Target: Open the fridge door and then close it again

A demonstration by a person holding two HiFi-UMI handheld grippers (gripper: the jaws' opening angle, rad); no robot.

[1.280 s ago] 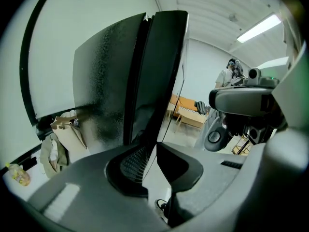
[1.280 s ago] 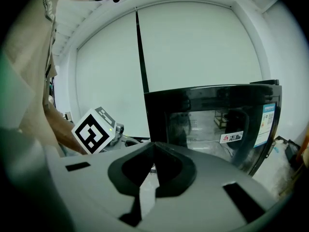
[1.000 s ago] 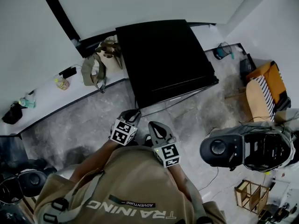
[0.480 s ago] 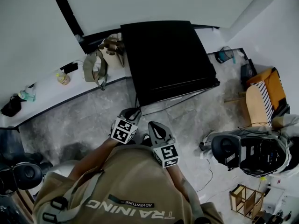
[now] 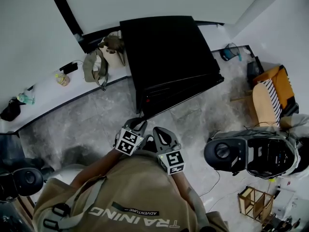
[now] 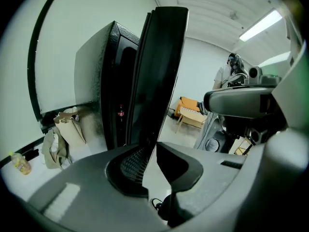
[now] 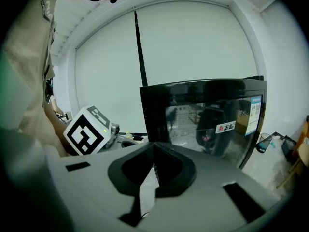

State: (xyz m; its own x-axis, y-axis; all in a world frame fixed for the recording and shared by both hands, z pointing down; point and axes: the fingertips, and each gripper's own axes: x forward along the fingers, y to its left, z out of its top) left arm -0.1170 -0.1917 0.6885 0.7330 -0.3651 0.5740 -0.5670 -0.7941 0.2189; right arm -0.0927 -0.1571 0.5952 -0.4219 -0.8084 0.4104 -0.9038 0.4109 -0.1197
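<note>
Close against the chest, the person's left gripper point(image 5: 136, 125) and right gripper point(image 5: 161, 133) sit side by side, each with its marker cube nearest the body.

- Left gripper view: the jaws meet at the tips and nothing is between them. It points at the gap beside the door's free edge.
- Right gripper point(image 7: 153, 147): the jaws are likewise closed tip to tip and empty. It looks square at the door's glossy front.
- Both are tucked in and well short of the fridge, with neither touching it. My reading is that they are in a carrying pose between contacts, jaws closed because nothing needs pinching.

Beyond them, a bare stretch of grey marbled floor point(image 5: 96, 120) separates the person from the tall black glossy fridge point(image 5: 166, 52).

- Its black reflective door point(image 6: 161, 71) stands ajar, swung off the cabinet on the left side and so hinged on the right.
- A small red light shows in the dark opening.
- Nothing shows whether the door is on its way open or shut. Either way the free edge faces the left gripper point(image 6: 155, 143), the natural one to push or hook it.

Left of the fridge, a tan canvas bag point(image 5: 94, 69) slumps on the white low ledge point(image 5: 48, 93) along the far wall. An orange chair with a striped cushion point(image 5: 273, 88) sits far right, clear of the door's swing.
</note>
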